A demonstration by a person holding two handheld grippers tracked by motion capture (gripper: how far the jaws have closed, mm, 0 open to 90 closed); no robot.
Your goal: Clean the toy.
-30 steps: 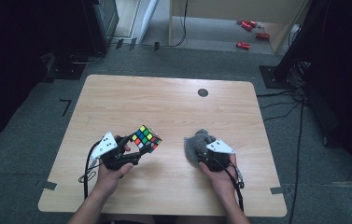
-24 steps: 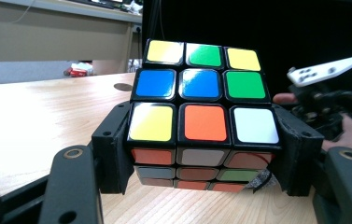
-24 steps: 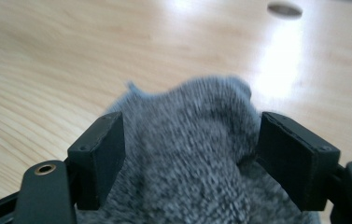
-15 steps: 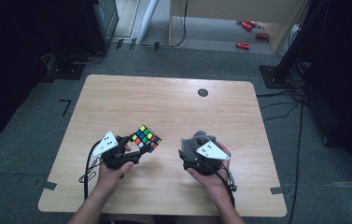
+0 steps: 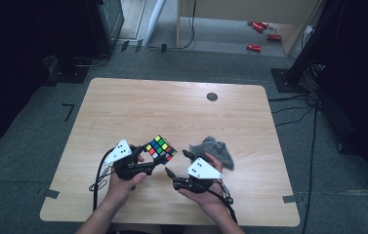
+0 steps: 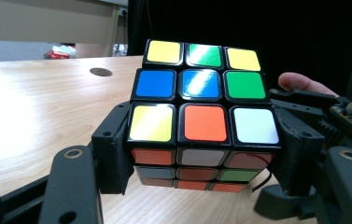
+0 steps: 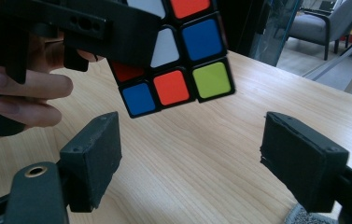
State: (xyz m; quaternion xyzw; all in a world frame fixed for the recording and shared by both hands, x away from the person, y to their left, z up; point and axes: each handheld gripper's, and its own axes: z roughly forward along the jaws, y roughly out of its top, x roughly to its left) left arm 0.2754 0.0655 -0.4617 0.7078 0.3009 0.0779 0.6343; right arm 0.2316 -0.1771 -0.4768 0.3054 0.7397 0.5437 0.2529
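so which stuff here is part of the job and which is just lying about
In the job:
- cube, clamped in the left gripper
- grey cloth on the table, beside the right gripper, jaws open and empty

Lying about:
- red items on the floor
- black disc at the table's far edge

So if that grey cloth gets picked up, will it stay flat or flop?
The grey cloth lies crumpled in soft folds, so it would probably droop from the jaws. It looks thin, hence likely light. Pushed, it would likely bunch rather than slide.

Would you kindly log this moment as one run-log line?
left gripper: shut on cube, held above table | right gripper: jaws just opened, nothing between, near cube | grey cloth: on table
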